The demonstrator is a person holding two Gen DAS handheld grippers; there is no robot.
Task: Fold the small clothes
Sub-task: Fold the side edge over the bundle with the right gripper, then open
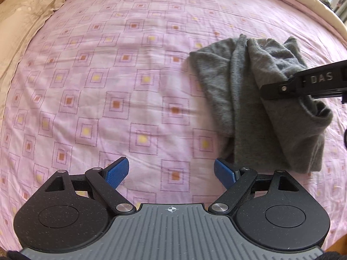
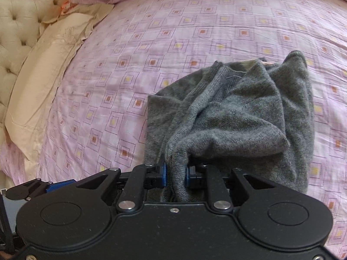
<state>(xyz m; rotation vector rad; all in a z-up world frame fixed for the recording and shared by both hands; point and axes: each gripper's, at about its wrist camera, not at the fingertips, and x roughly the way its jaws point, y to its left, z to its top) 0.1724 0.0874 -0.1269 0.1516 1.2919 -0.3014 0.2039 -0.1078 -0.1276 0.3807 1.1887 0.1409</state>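
Note:
A small grey knit garment (image 1: pixel 256 99) lies bunched on the pink patterned bedsheet (image 1: pixel 130 86), at the right of the left wrist view. My left gripper (image 1: pixel 171 172) hovers open over bare sheet just left of the garment's near edge, its blue pads (image 1: pixel 118 170) wide apart with nothing between them. My right gripper (image 2: pixel 175 174) is shut on a fold of the grey garment (image 2: pixel 234 112), which drapes forward from its blue pads (image 2: pixel 164 174) and rises in a hump. The right gripper's black body (image 1: pixel 303 82) crosses the cloth in the left wrist view.
Beige pillows (image 2: pixel 49 69) lie along the sheet's left side, before a tufted cream headboard (image 2: pixel 19 15). A beige blanket edge (image 1: pixel 303 2) borders the far side of the bed. Open pink sheet (image 2: pixel 195 21) stretches left of and beyond the garment.

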